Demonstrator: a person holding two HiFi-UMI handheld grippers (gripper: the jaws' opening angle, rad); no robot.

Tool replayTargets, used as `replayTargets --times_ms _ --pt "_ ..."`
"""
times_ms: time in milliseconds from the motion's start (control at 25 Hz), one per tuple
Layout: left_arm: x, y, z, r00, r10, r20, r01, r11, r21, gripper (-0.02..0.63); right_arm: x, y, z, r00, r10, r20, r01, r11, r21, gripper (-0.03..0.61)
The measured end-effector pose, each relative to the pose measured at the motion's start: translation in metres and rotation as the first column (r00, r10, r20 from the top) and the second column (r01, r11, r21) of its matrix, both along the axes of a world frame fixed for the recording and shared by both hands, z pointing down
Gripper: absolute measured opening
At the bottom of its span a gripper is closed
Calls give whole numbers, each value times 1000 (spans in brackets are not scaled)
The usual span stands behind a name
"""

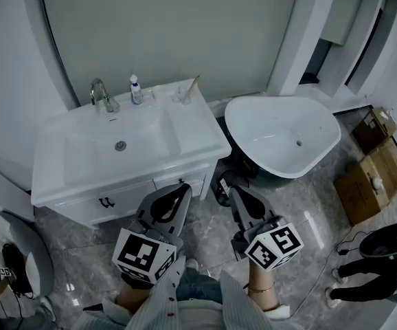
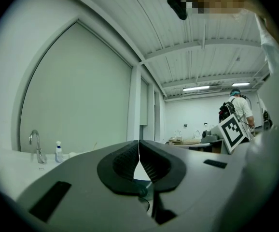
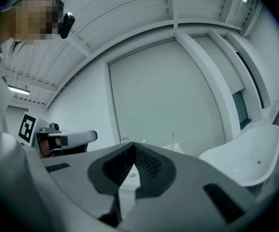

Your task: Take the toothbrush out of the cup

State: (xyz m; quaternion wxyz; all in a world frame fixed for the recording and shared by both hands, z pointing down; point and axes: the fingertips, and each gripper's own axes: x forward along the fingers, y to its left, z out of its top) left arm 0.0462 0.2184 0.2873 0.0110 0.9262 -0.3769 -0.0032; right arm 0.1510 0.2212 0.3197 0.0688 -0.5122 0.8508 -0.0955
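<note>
— Grippers, state?
— Left gripper (image 1: 183, 187): pads pressed together, nothing between. Right gripper (image 1: 231, 190): likewise closed tight, empty. Both held level, side by side above the grey floor (image 1: 205, 234), aimed toward the front of the white desk (image 1: 193, 135).
— Contact with anything?
— None seen. Both well short of the cup (image 1: 183, 96).
— Location of the task items?
— Toothbrush (image 1: 194, 85) standing tilted inside the clear cup, top leaning right. Cup at the back right corner of the desk, close to the wall.
— Neighbours on the desk?
— Small bottle (image 1: 136, 90) left of the cup, apart from it. Chrome faucet (image 1: 101, 95) further left, behind the basin (image 1: 119, 143).
— Beyond the desk?
— White bathtub (image 1: 281, 135) just to the right. Cardboard boxes (image 1: 371, 174) on the floor past it. Second person (image 2: 239, 108) with a backpack, far off in the left gripper view.
</note>
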Motion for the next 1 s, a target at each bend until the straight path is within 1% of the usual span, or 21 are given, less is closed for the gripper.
replayTargets --times_ms 240,320,480,760,1000 --pt "2 -16 -6 1000 -13 -6 13 1000 19 17 6 -18 -3 1000 -10 3 10 1000 11 11" --pt "4 -26 -5 1000 -12 -8 12 1000 26 18 6 -28 -3 1000 -15 5 15 1000 15 11" --pt "6 -52 -2 1000 -14 -18 15 1000 20 17 8 -55 4 1000 -28 7 28 1000 -4 11" --pt "9 -126 4 1000 -14 -24 14 1000 4 17 7 -128 16 999 -38 7 39 998 -40 11" --pt "15 -210 6 1000 4 -23 -4 1000 -7 17 11 -206 19 1000 -28 10 28 998 -56 11"
